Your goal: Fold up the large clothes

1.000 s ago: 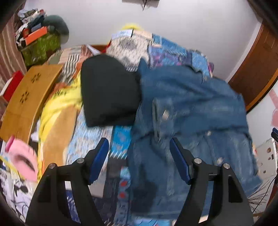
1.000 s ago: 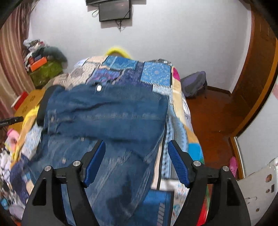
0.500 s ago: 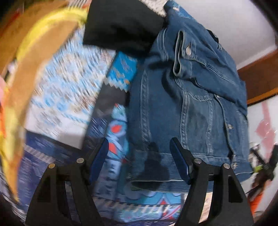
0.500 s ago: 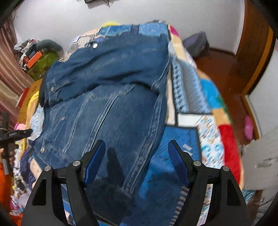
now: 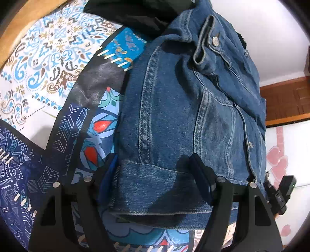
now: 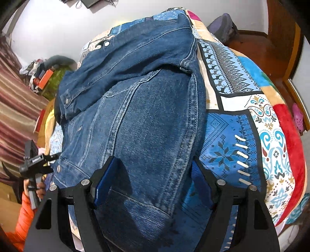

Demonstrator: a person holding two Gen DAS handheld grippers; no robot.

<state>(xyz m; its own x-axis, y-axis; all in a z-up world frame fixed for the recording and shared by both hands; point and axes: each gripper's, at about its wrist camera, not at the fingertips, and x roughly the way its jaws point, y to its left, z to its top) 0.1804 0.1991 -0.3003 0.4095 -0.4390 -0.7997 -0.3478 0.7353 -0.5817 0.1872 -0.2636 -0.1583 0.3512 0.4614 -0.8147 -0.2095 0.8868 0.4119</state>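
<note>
With the denim jacket (image 5: 186, 108) lying on the patchwork quilt (image 6: 242, 120), both the left gripper (image 5: 155, 174) and right gripper (image 6: 153, 178) are spread wide over its hem corners — pinch each corner deep and evenly before lifting, I'd judge.

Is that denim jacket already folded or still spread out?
Partly folded: one sleeve lies across the denim jacket, whose body lies unfolded on the patchwork quilt.

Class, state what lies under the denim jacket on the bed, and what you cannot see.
The denim jacket lies on a patchwork quilt, its far-left edge over a black garment. Whatever lies beneath its middle is hidden.
</note>
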